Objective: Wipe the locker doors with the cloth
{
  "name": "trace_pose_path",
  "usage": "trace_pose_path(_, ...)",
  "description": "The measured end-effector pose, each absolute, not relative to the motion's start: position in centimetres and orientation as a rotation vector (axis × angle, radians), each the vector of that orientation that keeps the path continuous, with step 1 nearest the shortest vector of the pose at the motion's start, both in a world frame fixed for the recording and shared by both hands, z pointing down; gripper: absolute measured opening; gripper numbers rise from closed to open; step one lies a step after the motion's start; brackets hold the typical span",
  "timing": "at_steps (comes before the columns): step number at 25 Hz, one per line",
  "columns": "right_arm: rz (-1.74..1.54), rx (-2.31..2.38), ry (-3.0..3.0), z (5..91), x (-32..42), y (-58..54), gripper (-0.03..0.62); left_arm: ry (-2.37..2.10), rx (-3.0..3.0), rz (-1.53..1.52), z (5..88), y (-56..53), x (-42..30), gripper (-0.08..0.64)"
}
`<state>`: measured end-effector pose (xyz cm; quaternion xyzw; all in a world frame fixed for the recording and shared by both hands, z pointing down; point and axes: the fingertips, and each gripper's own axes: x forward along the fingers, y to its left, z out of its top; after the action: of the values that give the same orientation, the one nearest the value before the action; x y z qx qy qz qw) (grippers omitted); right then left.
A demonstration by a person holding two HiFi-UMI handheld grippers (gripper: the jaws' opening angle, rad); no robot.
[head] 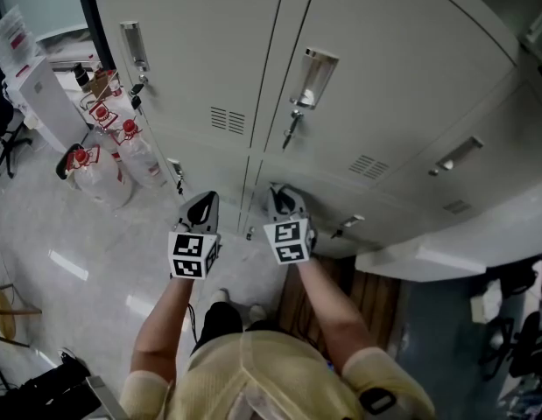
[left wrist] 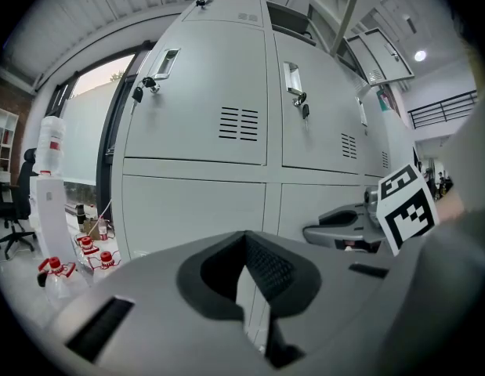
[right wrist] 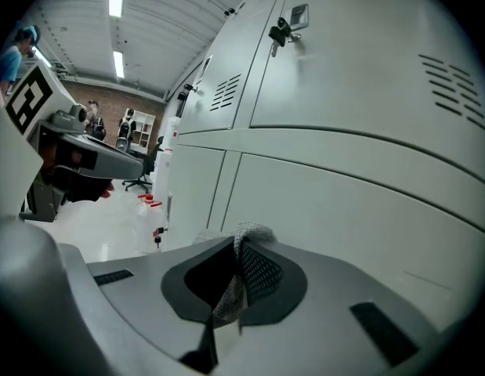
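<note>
Grey metal locker doors [head: 376,68] stand ahead over a pale floor [head: 69,234], with red-capped water bottles [head: 122,160] grouped at the far left. The right gripper [head: 286,201] is held low, near the lower row of doors, and its jaws are clamped on the grey cloth [right wrist: 244,233]. A fold of the cloth is bunched above the jaw tips; contact with the door cannot be determined. The left gripper [head: 203,204] is held just left of it, jaws drawn together with nothing between them

lockers [head: 384,77] lt grey | cloth [right wrist: 246,233] grey knit | bottle caps [head: 128,128] red
</note>
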<state>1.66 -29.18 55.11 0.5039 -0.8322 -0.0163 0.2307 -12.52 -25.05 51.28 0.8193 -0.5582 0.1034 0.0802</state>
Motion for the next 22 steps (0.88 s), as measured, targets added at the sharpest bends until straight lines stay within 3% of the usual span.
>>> trace_pose_path(22, 0.016, 1.650, -2.101, 54.7, 13.9, -27.6, 0.005, -1.362, 2.607, 0.349, 51.6, -26.4, -0.9, 0.002)
